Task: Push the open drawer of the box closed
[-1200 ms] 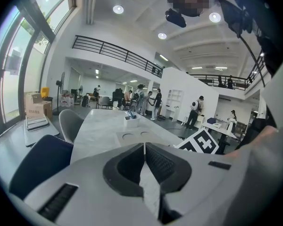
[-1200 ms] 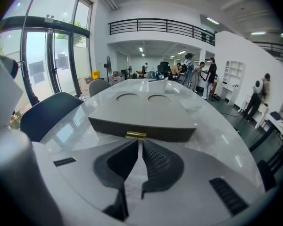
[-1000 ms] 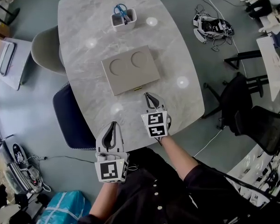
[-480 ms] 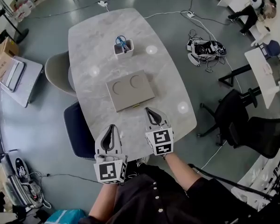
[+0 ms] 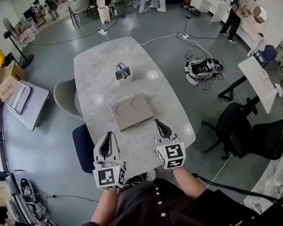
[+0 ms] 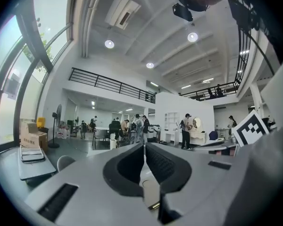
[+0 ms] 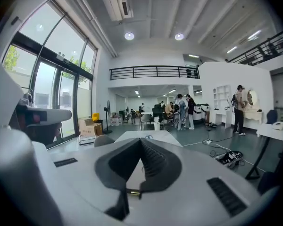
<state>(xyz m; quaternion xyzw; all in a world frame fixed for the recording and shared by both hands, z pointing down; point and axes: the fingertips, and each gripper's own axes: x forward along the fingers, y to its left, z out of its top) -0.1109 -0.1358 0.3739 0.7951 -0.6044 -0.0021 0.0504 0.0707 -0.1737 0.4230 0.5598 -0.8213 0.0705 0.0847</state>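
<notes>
Large open hall with a glossy grey floor [image 5: 188,41], long marble table [image 5: 92,79] at centre, pale chair [image 5: 66,100] at its 9 o'clock, black office chair [image 5: 233,124] at 4 o'clock, cardboard boxes [image 5: 4,81] at 10 o'clock, tall windows [image 7: 52,74], round ceiling lights [image 6: 109,44], railed balcony [image 7: 151,72]

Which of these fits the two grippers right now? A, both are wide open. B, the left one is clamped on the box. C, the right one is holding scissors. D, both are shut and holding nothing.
D: the left gripper has its fingers pressed together with nothing between them, and the right gripper shows the same in its own view.
</notes>
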